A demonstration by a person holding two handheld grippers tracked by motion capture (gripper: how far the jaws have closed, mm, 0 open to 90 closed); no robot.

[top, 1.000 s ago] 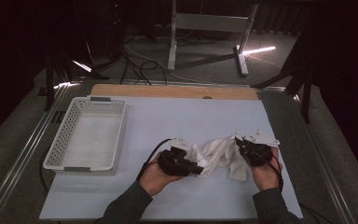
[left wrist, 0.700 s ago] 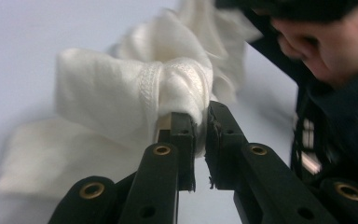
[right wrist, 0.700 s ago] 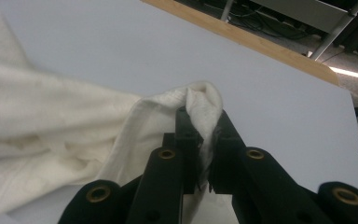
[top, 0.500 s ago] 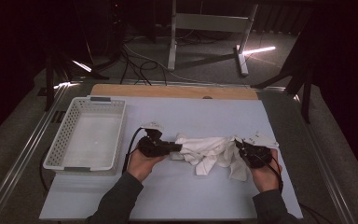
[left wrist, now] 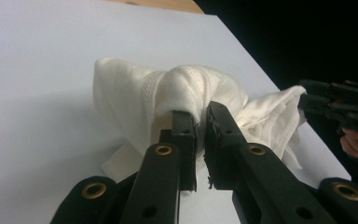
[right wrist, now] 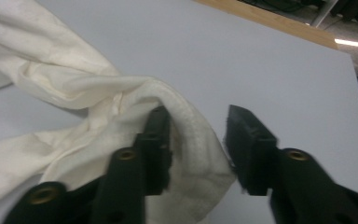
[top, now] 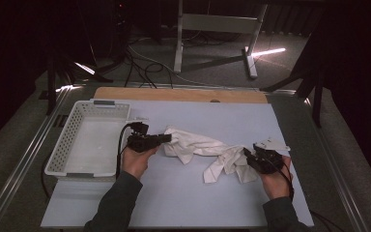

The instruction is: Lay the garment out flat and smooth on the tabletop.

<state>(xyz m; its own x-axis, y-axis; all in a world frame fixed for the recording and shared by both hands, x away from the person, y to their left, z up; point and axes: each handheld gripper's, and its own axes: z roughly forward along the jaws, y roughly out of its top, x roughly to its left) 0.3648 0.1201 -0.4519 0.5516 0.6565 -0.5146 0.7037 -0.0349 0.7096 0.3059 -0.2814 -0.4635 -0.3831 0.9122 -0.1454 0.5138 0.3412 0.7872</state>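
A crumpled white cloth [top: 207, 152] lies stretched across the pale blue table top. At its left end my left gripper [top: 166, 139] is shut on a bunched fold; in the left gripper view the jaws [left wrist: 198, 121] pinch the cloth [left wrist: 135, 93]. At the cloth's right end sits my right gripper [top: 246, 153]. Its jaws have just been opening: in the right gripper view they stand apart [right wrist: 198, 121], and the hemmed edge of the cloth [right wrist: 121, 98] lies loosely between them against the left jaw. The right gripper [left wrist: 340, 105] also shows far off in the left gripper view.
A white plastic basket [top: 63, 142] stands at the table's left, just beyond my left hand. A wooden strip [top: 174, 94] runs along the far edge. Cables and a metal stand [top: 212, 24] are on the floor behind the table.
My left gripper has moved left toward the basket with the cloth's end, drawing the cloth out longer. The right hand has stayed in place.
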